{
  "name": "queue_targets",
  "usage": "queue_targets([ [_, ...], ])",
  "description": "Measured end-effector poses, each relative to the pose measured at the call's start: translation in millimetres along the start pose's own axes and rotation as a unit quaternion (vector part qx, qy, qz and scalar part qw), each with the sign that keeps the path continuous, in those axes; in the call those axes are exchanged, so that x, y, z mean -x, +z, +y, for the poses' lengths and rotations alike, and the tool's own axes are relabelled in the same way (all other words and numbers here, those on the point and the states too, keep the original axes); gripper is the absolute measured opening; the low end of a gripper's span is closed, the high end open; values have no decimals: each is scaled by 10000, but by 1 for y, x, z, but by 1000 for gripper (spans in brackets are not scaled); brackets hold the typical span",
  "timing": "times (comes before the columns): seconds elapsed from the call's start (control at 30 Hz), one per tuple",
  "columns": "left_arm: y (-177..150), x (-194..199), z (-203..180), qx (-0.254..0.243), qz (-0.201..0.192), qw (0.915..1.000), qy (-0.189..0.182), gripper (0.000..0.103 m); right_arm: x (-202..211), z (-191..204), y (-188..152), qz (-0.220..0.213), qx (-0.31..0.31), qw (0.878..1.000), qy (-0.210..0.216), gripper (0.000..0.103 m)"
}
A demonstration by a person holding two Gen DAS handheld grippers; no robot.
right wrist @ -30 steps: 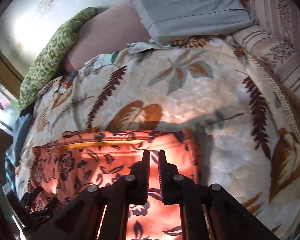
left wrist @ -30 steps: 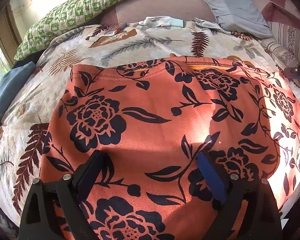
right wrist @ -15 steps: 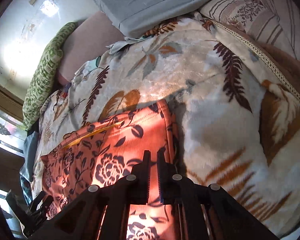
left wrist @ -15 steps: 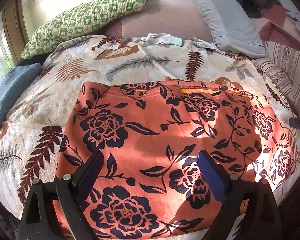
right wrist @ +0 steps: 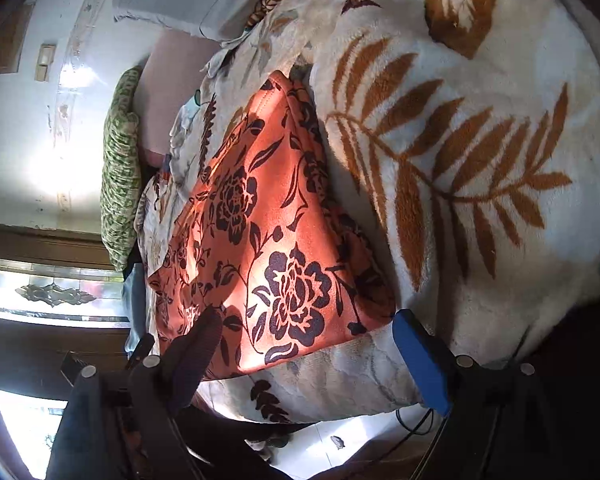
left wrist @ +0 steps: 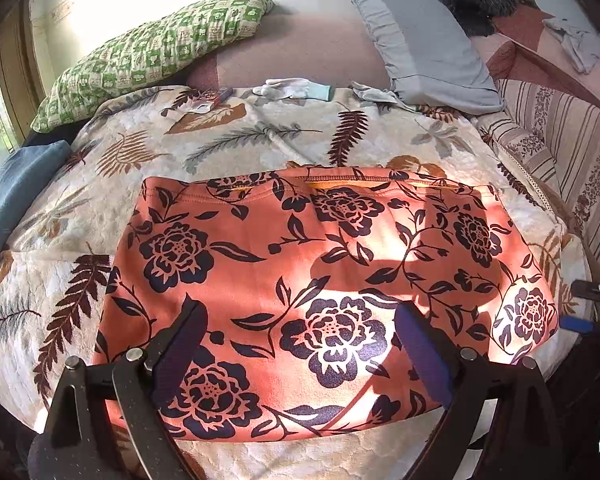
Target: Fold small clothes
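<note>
Left tool: left tool (left wrist: 300, 344) hovers low over the near half of the garment, jaws spread wide, gripping nothing.
Right tool: right tool (right wrist: 306, 342) sits at the garment's right near corner, jaws likewise spread and empty; its camera is rolled strongly to one side.
Garment: orange floral garment (left wrist: 320, 264) lies flat on the bed, already doubled into a wide rectangle; a seamed edge with a yellow lining runs along its far side, and the near edge reaches almost to the bed's front edge.
Bed cover: cream fern-print blanket (left wrist: 260, 136) lies under the garment and shows on every side of it.
Farther out: green checked pillow (left wrist: 156, 52) and grey pillow (left wrist: 420, 36) lean at the head of the bed; a blue folded cloth (left wrist: 16, 196) rests at the left edge.
Step in hand: likely between folds, with both tools released and the cloth settled.
Next move: probably calls for pinching one short end, both layers together, and carrying it across to the other end; grabbing only the top layer would undo the existing fold.
</note>
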State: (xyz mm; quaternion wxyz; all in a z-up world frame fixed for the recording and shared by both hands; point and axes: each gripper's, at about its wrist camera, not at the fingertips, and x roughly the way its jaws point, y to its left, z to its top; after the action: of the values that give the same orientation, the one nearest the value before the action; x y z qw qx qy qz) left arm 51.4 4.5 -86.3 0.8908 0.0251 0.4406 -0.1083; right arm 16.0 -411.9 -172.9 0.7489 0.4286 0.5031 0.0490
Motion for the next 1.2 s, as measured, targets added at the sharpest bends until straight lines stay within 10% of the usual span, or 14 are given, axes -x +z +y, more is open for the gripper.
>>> queue_targets([
  [0.37,1,-12,0,-68,161,9998,78,94,-41,5,73,503,536,9972,-170,88],
  [0.53,8,-29,-6,-104,356,9993,91,94,-44,4,71,942,304,9894,1063,87],
  [0.63,9,-35,-16,-239,444,9987,102,94,-49,5,69,902,544,9924,631,87],
  [0.87,17,-47,-34,-418,580,9974,90,94,-56,-10,73,974,211,9886,1130,88],
  [0.97,23,-40,-38,-467,348,9983,68,94,-56,-10,75,1005,40,9821,1591,64],
  [1.1,25,-49,-36,-430,414,9981,124,94,-61,-23,77,881,-81,9920,896,33],
  [1.2,23,-49,-32,-299,416,9986,99,94,-62,-17,79,757,49,9951,641,35],
])
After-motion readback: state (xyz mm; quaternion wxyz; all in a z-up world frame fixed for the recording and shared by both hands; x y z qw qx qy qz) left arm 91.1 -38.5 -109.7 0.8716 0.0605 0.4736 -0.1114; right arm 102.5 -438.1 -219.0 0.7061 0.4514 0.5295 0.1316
